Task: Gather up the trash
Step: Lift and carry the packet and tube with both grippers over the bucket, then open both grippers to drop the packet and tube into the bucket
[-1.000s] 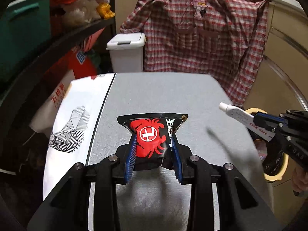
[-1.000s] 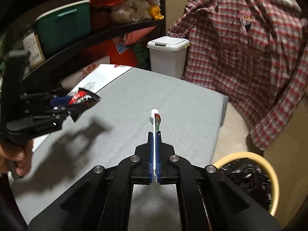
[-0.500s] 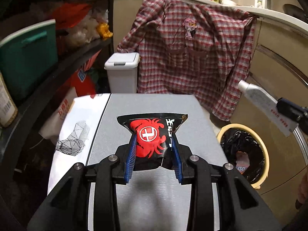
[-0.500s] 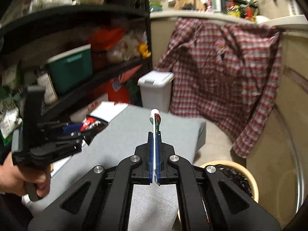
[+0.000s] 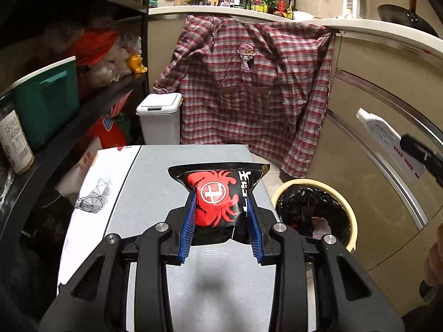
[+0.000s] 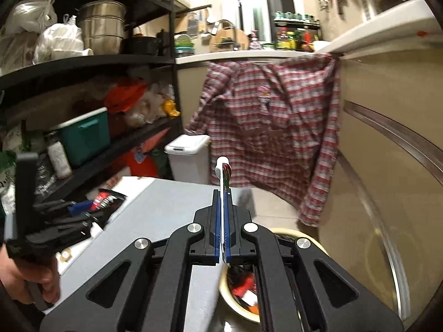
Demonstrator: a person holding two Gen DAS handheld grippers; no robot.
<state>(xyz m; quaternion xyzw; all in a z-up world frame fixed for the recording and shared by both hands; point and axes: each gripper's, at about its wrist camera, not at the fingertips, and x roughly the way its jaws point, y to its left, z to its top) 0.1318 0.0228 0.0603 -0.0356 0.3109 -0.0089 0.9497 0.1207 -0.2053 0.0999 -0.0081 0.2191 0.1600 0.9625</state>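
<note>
Bin sits right off the table edge
From the table [image 5: 193, 290]: lined basket [image 5: 349, 215] at 3 o'clock, lidded bin [image 5: 160, 121] and hanging shirt [image 5: 249, 88] at 12, shelves [image 5: 83, 105] at 9.

Plaid shirt [image 5: 249, 88] hanging off counter; white lidded bin [image 5: 160, 121] beside shelf [image 5: 83, 105].

Both grippers are matte black linkage frames with silver round screws [image 5: 163, 226] and ribbed blue fingers [image 5: 187, 222].

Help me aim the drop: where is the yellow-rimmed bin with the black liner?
The yellow-rimmed bin sits on the floor, right of the grey table, below the hanging plaid shirt.
</note>
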